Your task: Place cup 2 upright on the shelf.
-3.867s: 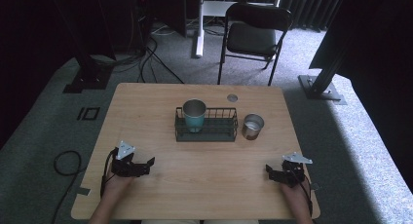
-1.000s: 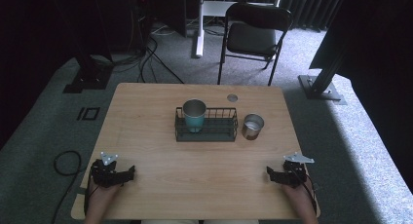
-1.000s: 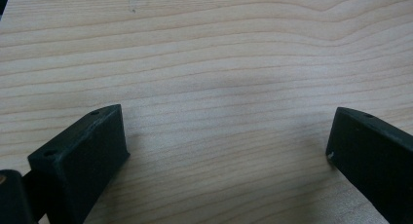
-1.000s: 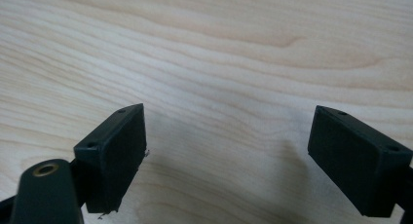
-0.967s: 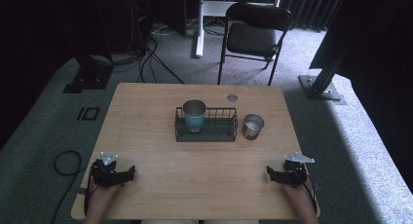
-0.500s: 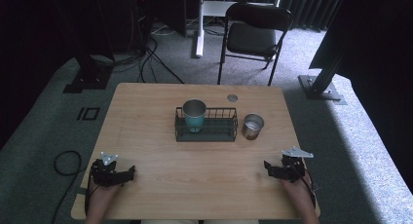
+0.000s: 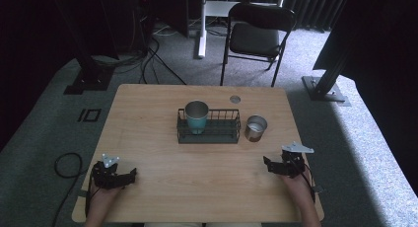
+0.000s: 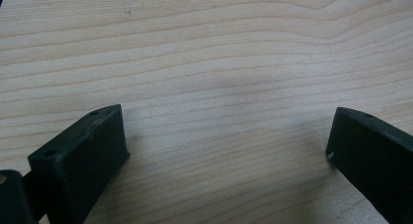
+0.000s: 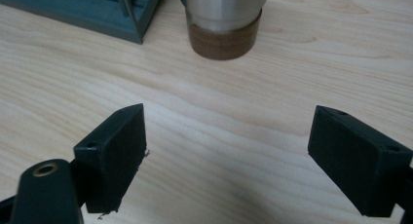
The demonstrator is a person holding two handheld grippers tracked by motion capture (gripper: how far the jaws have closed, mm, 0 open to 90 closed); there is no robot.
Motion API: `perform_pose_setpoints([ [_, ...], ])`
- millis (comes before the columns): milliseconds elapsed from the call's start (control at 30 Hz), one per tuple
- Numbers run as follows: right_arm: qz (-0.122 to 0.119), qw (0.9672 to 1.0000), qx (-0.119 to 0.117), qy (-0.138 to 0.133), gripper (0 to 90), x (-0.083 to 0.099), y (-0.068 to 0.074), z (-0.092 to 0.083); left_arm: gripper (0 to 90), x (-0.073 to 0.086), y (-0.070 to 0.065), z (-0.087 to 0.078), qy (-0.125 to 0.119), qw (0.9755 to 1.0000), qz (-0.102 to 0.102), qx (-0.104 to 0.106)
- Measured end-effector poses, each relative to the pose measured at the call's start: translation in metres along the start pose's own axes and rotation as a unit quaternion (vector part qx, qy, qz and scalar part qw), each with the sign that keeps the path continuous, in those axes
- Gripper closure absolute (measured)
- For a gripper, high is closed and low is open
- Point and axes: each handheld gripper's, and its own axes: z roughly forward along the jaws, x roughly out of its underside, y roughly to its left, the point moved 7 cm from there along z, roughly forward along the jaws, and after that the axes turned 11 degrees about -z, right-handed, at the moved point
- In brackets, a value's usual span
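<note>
- Now the left gripper [image 7: 129, 175] lies low over the near left corner of the light wooden table [image 7: 148, 118], held by the person's left hand [image 7: 101, 200]
- In the left gripper view its two black jaws are spread wide apart, and between them is nothing but bare wood grain
- The right gripper [image 7: 268, 164] is near the right edge of the table, held by the right hand [image 7: 296, 180], and a grey three-cornered plate [image 7: 297, 148] sits on top of it
- Its jaws are also spread wide in the right gripper view, with bare wood between them, and they point toward the steel cup
- The short silver steel cup with a brown band at its base [image 9: 225, 19] stands upright on the table, just beside the right end of the rack and apart from both jaws; in the high view it is ahead of the right gripper [image 7: 256, 128]
- The dark green wire rack with a flat base [image 7: 209, 128] stands in the middle of the table, and one corner of it shows in the right gripper view [image 9: 122, 14]
- A teal tumbler with a metal rim [image 7: 196, 116] stands upright inside the left part of the rack
- A small round grey disc [image 7: 235, 99] lies on the table behind the rack, near the far edge
- Behind the table a black folding chair [image 7: 256, 37] stands on the grey carpet
</note>
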Motion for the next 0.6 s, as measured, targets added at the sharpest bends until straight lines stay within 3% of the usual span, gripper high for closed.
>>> perform_pose_setpoints([
  [600,0.008,0.9996,0.012,-0.023,12.7,-0.024,-0.006,0.010,1.8,0.000,0.000,0.000,0.000,1.0000,0.000,0.000],
])
